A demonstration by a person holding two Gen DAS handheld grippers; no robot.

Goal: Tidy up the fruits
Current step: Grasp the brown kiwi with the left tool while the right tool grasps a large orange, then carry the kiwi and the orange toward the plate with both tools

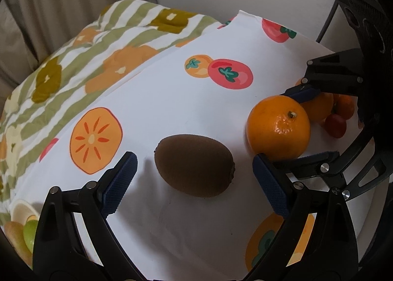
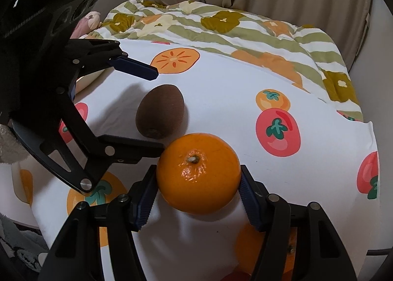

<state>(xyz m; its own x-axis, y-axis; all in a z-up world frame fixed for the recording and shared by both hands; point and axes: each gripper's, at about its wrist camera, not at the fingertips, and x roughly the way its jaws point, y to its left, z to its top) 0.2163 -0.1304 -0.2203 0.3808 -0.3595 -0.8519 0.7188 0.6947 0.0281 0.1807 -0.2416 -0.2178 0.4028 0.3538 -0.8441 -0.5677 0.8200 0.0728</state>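
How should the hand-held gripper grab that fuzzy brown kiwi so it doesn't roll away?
Grip the kiwi across its short middle, one pad on each long side. It lies on its side on the printed cloth, and the open left hand-held gripper already has a finger either side. Coming down from above looks safest: its rounded ends would probably slip, and the orange sits close on its right.

I see a bed under a white sheet (image 1: 172, 99) printed with persimmons. A kiwi (image 1: 194, 165) lies on it, an orange (image 1: 277, 128) just beside, apart from it. Behind the orange sit more oranges (image 1: 319, 107) and a small red fruit (image 1: 335, 125). A striped floral quilt (image 1: 73, 59) is bunched along the far edge.
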